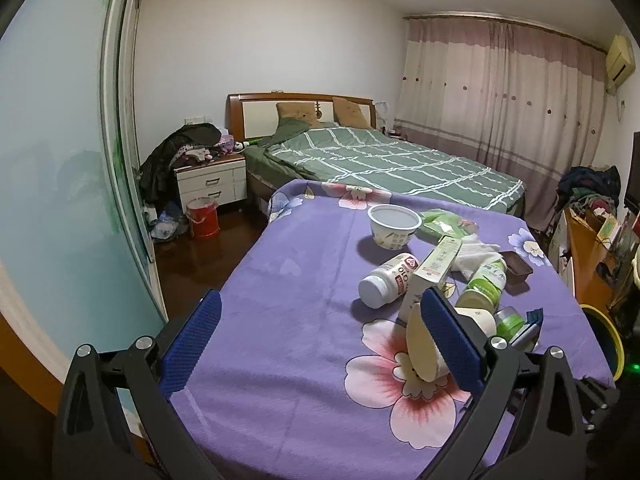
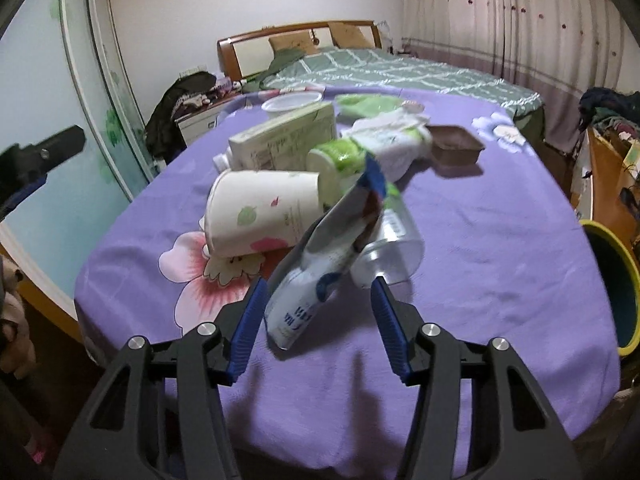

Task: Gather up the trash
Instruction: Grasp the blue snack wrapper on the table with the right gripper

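Trash lies piled on a table with a purple flowered cloth (image 1: 288, 280). In the right wrist view a silver and blue foil pouch (image 2: 320, 264) lies between my right gripper's (image 2: 318, 304) open fingers, leaning on a clear plastic bottle (image 2: 394, 248). Behind them lie a paper cup (image 2: 260, 212) on its side, a carton (image 2: 288, 140) and a green-labelled bottle (image 2: 344, 160). My left gripper (image 1: 320, 316) is open and empty over the cloth, its right finger in front of the paper cup (image 1: 424, 348). A white bottle (image 1: 388, 280) and a white bowl (image 1: 394, 226) lie beyond.
A yellow-rimmed bin (image 2: 612, 288) stands on the floor right of the table. A brown tray (image 2: 456, 144) sits at the table's far right. A green bed (image 1: 392, 164), a nightstand (image 1: 212, 184) and a red bucket (image 1: 204, 218) are behind. A wardrobe door (image 1: 60, 152) is at left.
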{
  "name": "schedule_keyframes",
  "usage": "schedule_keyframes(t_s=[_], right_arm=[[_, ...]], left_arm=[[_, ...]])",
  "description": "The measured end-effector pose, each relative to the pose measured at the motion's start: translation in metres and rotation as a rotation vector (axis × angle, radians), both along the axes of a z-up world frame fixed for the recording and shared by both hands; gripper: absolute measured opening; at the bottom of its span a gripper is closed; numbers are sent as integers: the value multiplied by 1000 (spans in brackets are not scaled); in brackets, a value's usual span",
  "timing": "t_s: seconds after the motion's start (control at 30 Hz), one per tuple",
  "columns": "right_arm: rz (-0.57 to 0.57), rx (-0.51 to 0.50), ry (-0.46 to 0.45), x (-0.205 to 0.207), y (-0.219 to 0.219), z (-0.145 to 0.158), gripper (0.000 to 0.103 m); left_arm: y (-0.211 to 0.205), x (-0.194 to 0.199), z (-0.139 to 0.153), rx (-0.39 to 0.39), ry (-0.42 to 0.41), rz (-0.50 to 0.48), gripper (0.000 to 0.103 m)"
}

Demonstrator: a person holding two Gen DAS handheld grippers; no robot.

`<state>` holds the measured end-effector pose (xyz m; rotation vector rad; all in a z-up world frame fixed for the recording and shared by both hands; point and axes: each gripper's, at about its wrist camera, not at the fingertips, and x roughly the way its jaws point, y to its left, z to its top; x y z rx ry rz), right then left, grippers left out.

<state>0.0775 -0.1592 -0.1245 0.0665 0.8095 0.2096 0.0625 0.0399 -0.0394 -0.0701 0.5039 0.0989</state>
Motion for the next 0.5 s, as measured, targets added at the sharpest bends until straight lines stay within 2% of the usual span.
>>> schedule_keyframes(t_s=[0.07, 0.17, 0.33, 0.5], right_arm=[[9, 11, 21, 3, 4, -5, 51], [23, 11, 40, 6, 11, -9, 45], [44, 4, 44, 6, 18, -11, 25], [74, 6, 27, 0, 20, -7, 16]], left_arm=[[3, 1, -1, -11, 2, 1, 98], [6, -1, -2, -14, 4, -1, 98], [8, 1, -4, -21, 12, -1, 98], [8, 2, -6, -28, 19, -2, 98]])
